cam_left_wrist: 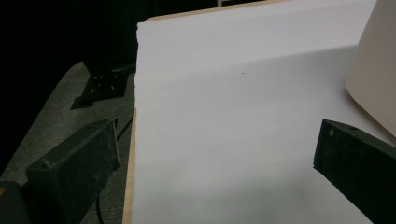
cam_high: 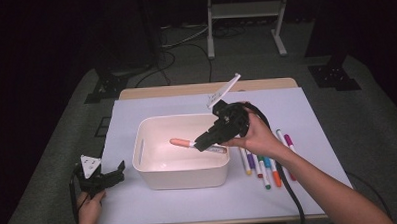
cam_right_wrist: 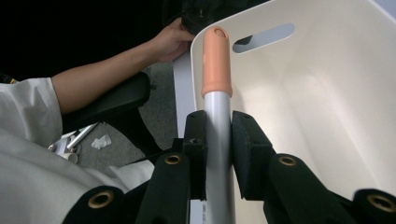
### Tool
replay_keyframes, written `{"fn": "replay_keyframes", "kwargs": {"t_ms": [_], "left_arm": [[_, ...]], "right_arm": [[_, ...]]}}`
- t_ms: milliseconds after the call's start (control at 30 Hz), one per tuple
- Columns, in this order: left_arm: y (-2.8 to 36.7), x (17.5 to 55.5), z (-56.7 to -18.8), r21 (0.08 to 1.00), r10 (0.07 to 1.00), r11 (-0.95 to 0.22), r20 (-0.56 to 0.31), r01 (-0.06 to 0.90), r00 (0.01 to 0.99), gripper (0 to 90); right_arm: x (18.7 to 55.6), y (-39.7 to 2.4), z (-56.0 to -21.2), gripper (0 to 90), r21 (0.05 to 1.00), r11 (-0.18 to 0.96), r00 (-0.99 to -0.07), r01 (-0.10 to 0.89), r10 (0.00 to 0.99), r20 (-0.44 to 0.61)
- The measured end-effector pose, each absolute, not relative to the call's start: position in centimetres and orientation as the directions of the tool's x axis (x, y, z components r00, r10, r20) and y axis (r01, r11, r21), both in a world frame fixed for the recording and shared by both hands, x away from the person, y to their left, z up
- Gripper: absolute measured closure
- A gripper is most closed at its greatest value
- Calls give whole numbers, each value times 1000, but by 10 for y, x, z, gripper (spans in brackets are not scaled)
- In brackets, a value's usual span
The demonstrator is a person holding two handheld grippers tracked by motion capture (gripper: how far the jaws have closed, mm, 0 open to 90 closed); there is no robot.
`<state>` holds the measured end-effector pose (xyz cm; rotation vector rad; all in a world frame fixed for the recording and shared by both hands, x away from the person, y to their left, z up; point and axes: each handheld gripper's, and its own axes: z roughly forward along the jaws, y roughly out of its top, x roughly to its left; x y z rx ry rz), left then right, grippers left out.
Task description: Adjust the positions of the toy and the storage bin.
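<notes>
While clamped in the right gripper point(cam_right_wrist: 218, 140) over the bin point(cam_high: 181, 175), marker point(cam_right_wrist: 217, 70) kept level, cap forward, likely for dropping in; left gripper point(cam_high: 101, 179) gaping, idle beside bin.

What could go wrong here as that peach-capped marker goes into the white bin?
1. The right gripper pinches the marker low on its smooth barrel, so it might slip or swing before release.
2. Its cap hangs beside the bin wall and could knock it.
3. The trailing cable crosses the loose markers and may drag them.
</notes>
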<state>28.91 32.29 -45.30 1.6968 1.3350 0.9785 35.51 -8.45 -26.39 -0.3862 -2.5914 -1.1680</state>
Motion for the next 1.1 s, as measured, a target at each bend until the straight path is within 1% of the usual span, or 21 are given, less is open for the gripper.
{"fn": "replay_keyframes", "kwargs": {"t_ms": [467, 733, 1100], "left_arm": [[323, 289, -453, 896, 979, -177, 117, 408, 166, 0], [322, 290, -453, 895, 979, -178, 119, 408, 165, 0], [322, 290, -453, 896, 979, -181, 122, 406, 166, 0]], "right_arm": [[367, -43, -290, 757, 639, 702, -922, 315, 68, 380], [380, -24, -308, 757, 606, 727, -912, 323, 67, 406], [384, -5, -324, 757, 549, 779, -905, 304, 56, 421]]}}
